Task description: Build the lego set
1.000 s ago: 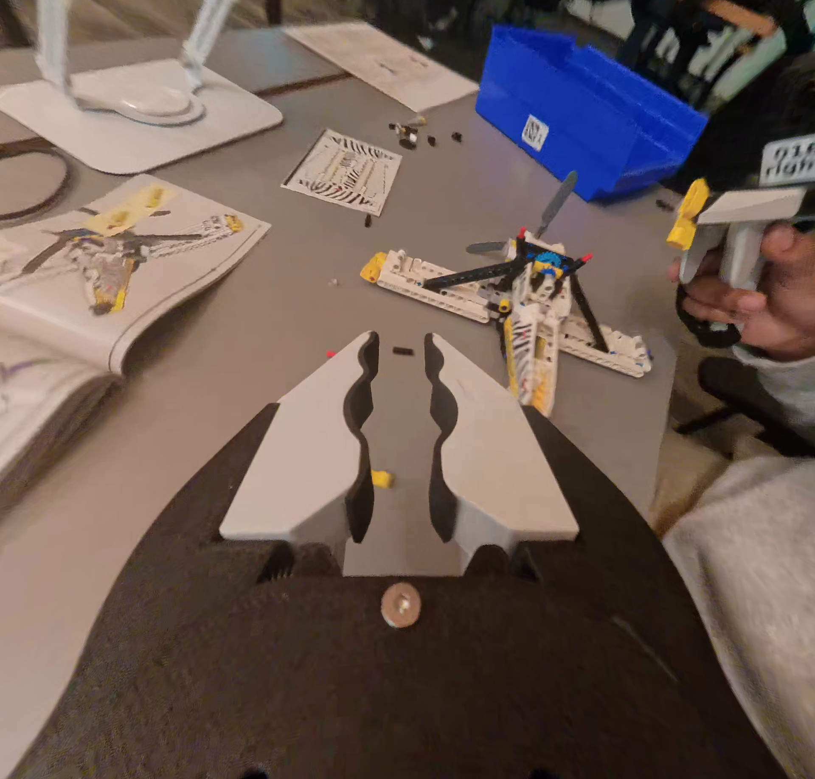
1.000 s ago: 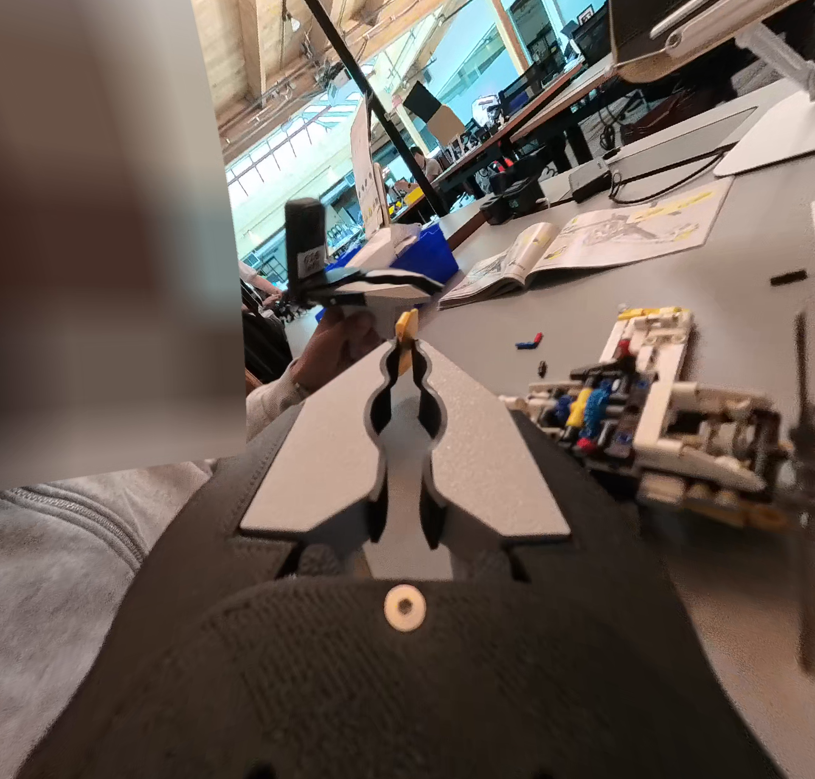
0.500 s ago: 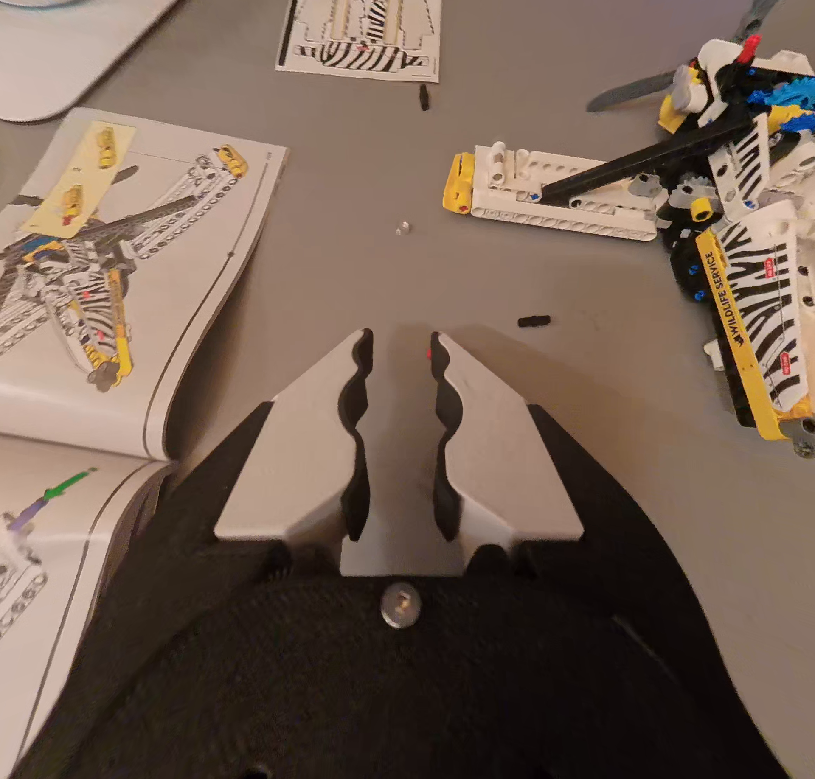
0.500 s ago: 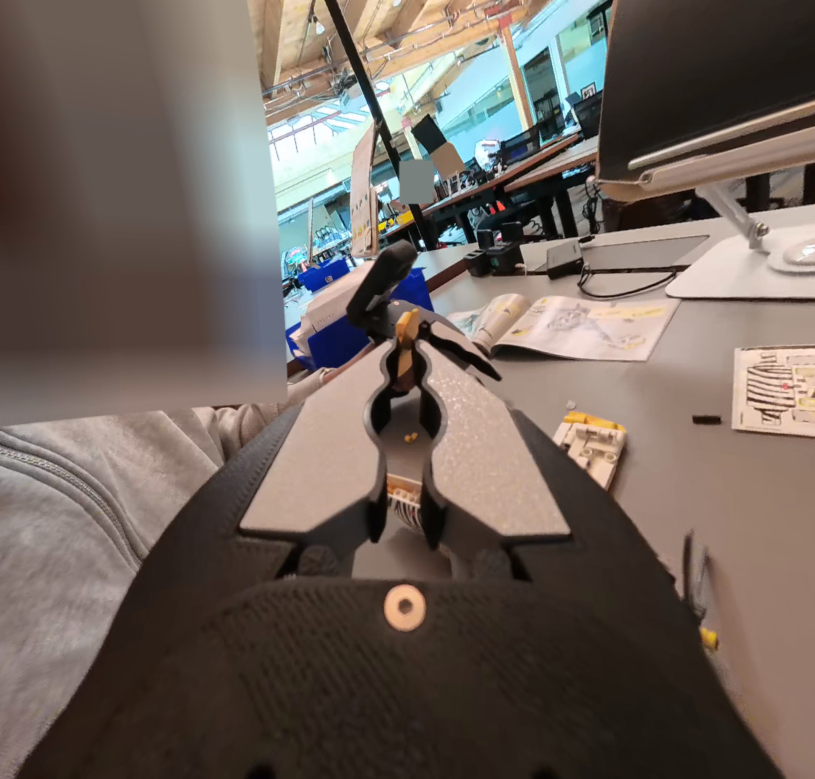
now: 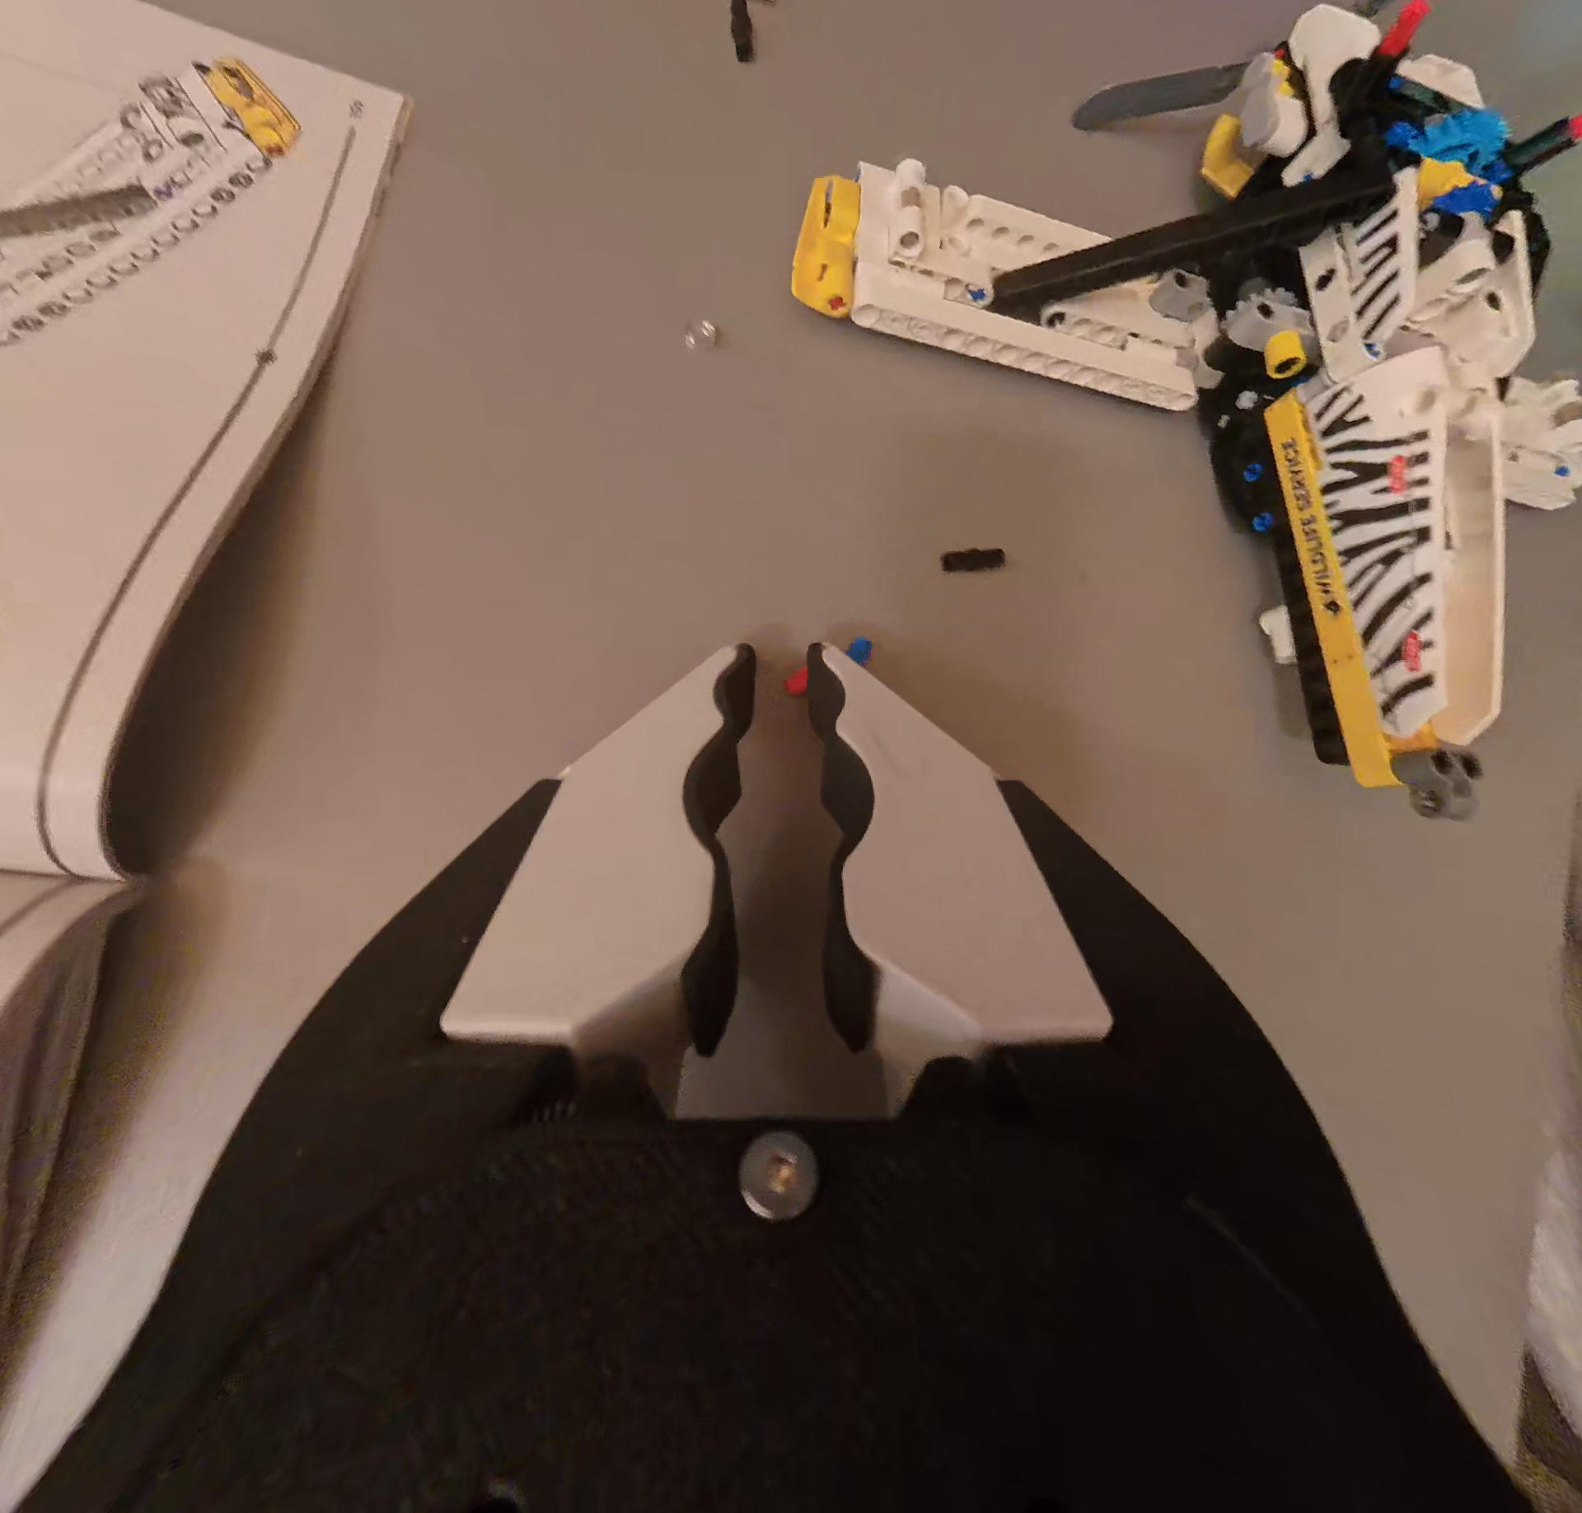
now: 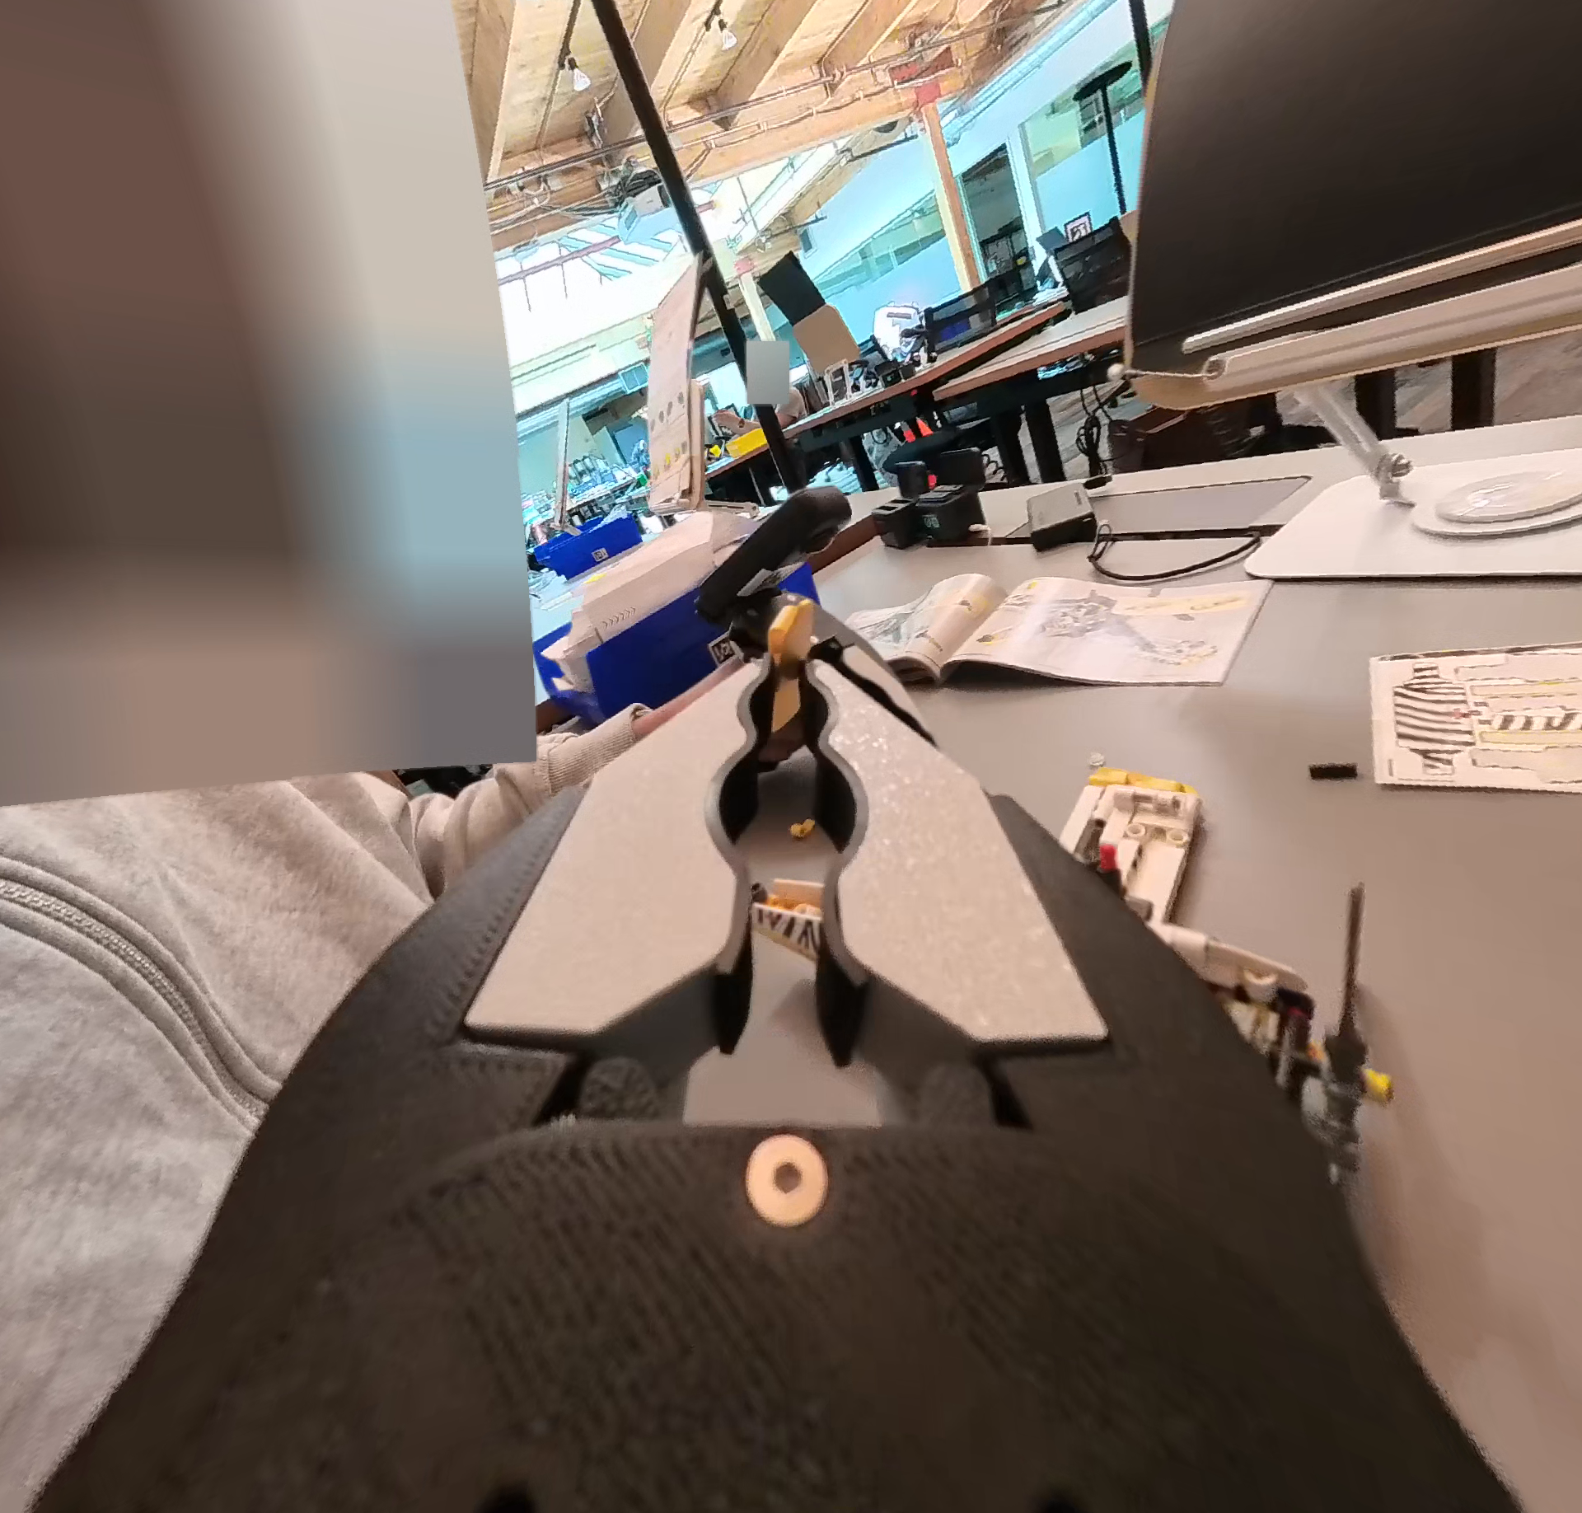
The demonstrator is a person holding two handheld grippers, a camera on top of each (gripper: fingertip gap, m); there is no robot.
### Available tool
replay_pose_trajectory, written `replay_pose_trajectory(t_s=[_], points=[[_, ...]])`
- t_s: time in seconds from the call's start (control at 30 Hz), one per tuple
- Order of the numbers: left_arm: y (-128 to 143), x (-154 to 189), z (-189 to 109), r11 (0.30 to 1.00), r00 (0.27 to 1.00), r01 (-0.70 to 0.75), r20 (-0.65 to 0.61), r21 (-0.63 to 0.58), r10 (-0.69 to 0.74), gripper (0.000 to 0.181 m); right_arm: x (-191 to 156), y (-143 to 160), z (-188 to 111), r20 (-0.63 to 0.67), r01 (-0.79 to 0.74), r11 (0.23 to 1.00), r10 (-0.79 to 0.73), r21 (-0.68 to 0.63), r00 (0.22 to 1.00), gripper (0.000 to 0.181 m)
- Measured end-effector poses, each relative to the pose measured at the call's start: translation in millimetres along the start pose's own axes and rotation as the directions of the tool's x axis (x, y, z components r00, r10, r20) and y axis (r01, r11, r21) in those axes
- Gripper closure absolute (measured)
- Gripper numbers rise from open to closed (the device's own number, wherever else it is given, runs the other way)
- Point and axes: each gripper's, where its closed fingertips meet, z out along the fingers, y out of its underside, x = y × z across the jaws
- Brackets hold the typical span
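- Far left of the left wrist view, the open white instruction booklet (image 5: 171,290) lies flat on the grey table (image 5: 531,462), well apart from the action
- Moving right, a tiny clear round stud (image 5: 700,333) sits alone on the table, untouched
- Centre now: the left gripper (image 5: 777,658) points down at a small red-and-blue connector pin (image 5: 826,665), jaws slightly apart with the red end showing in the gap and the blue end poking out past the right fingertip (image 5: 826,676)
- The pin lies crosswise to the fingers, so I'd judge the squeeze needs to land on its middle or it may pivot and skitter away; a slow close looks wise
- Just beyond lies a short black pin (image 5: 972,561), near but clear of the tips
- Further right rests the white, yellow and black zebra-striped lego aircraft model (image 5: 1335,410), its white beam wing with a yellow tip reaching left
- Over in the right wrist view, the right gripper (image 6: 788,667) is clamped on a slim yellow lego piece (image 6: 788,641), held up off the table, waiting
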Motion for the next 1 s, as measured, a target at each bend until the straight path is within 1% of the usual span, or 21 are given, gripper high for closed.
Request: replay_pose_trajectory(t_s=[0.1, 0.2, 0.3, 0.4, 0.5, 0.67, 0.77, 0.8, 1.0], points=[[5.7, 6.8, -6.2, 1.000, 1.000, 0.013, -0.018, 0.020, -0.012, 0.172, -7.5, 2.4, -5.7, -0.014, 0.012, 1.000, -0.012, 0.004, 1.000, 0.178], [7.0, 6.8, -14.4, 0.997, 1.000, 0.029, -0.011, 0.073, -0.028, 0.171, -15.8, 8.9, -7.9, -0.019, 0.007, 1.000, -0.007, 0.006, 1.000, 0.179], [4.5, 6.9, -16.8, 0.992, 0.999, 0.039, -0.024, 0.116, -0.036, 0.158, -27.7, 22.6, -2.4, 0.009, -0.031, 0.999, 0.031, -0.012, 0.999, 0.178], [2.2, 5.5, -11.6, 0.995, 1.000, 0.025, -0.018, 0.099, -0.024, 0.158, -40.8, 40.4, 7.8, 0.039, -0.053, 0.997, 0.055, -0.048, 0.998, 0.178], [3.6, 6.5, -1.4, 0.999, 1.000, 0.003, -0.017, 0.044, -0.002, 0.161, -52.8, 52.4, 16.4, 0.070, -0.067, 0.996, 0.071, -0.062, 0.995, 0.178], [3.6, 13.2, 0.5, 0.999, 0.999, 0.007, -0.053, 0.040, -0.005, 0.174, -64.3, 60.0, 21.8, 0.101, -0.080, 0.995, 0.086, -0.065, 0.991, 0.178], [1.2, 11.2, -3.3, 0.997, 1.000, -0.003, -0.015, 0.071, 0.004, 0.181, -68.3, 61.9, 21.6, 0.110, -0.083, 0.994, 0.090, -0.065, 0.990, 0.178], [0.0, 10.6, -5.2, 0.996, 1.000, -0.007, -0.003, 0.086, 0.008, 0.181, -68.6, 62.9, 21.1, 0.110, -0.087, 0.994, 0.094, -0.065, 0.990, 0.178], [-2.3, 20.7, -16.7, 0.987, 0.999, 0.028, -0.029, 0.156, -0.024, 0.181, -63.0, 72.1, 15.3, 0.092, -0.158, 0.985, 0.163, -0.063, 0.982, 0.178]])
